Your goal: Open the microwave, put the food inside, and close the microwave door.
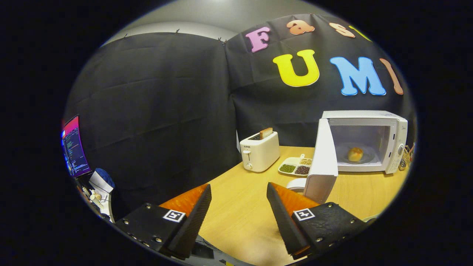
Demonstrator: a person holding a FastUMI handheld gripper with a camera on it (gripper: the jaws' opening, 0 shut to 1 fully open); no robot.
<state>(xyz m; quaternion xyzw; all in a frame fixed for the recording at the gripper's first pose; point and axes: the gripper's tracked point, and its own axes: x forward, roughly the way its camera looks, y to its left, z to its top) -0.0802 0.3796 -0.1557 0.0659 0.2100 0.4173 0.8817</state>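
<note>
On a pale wooden table inside the booth, the gripper hangs with its two fingers spread wide and nothing between them, only bare tabletop showing in the gap. Well beyond the fingers, toward the far right of the table, the white microwave stands with its door swung fully open toward the viewer; the door's lower edge comes down just behind the right finger. The food, a small golden bun-like piece, sits on the glass turntable inside the lit cavity, far from both fingers and untouched by them. Between the microwave's door and the toaster lies a white divided dish holding green, dark and pale beans or grains in separate compartments. A slice of bread stands upright in the toaster's slot. A round white object rests on the table just beside the door's lower corner, partly hidden. Off the table's left side, a lit monitor is visible against the black cloth wall.
</note>
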